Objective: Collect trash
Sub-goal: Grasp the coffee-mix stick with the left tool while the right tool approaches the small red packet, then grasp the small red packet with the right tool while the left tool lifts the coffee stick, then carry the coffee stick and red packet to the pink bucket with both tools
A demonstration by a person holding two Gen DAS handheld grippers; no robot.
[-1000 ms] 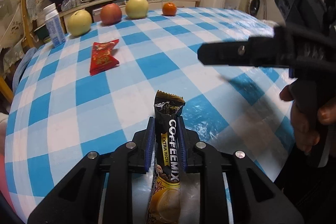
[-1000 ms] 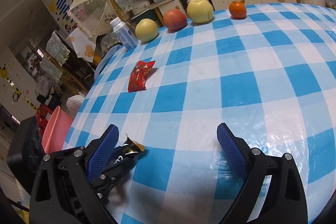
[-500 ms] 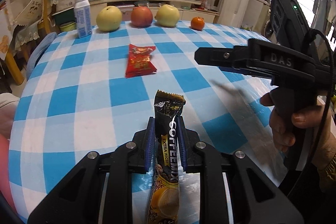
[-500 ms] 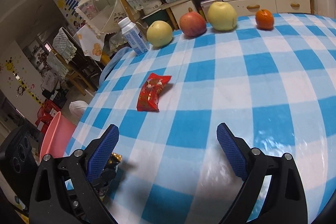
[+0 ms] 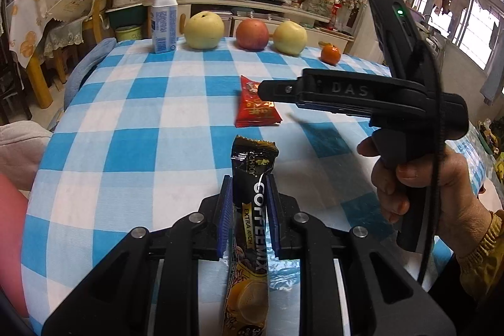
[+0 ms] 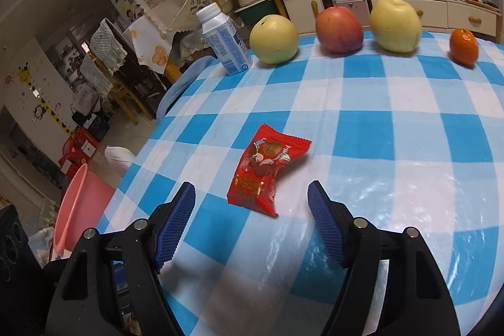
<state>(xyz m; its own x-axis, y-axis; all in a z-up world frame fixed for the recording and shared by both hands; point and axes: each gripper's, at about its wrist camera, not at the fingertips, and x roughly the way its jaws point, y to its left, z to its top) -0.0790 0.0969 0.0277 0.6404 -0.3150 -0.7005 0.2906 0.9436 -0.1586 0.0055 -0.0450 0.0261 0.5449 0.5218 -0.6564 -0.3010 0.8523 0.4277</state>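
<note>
Left wrist: left gripper [image 5: 249, 197] pinches black-gold coffee sachet [image 5: 252, 200]; right gripper [image 6: 252, 203] gapes.

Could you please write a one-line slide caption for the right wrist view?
Open right gripper approaches a red snack wrapper lying on the blue-checked tablecloth.

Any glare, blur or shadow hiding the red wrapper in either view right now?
Right wrist view: red wrapper sharp and unobstructed, glare on the tablecloth beside it. Left wrist view: the right gripper overlaps the wrapper's upper right corner and casts a shadow beside it; fisheye bends the edges.
</note>
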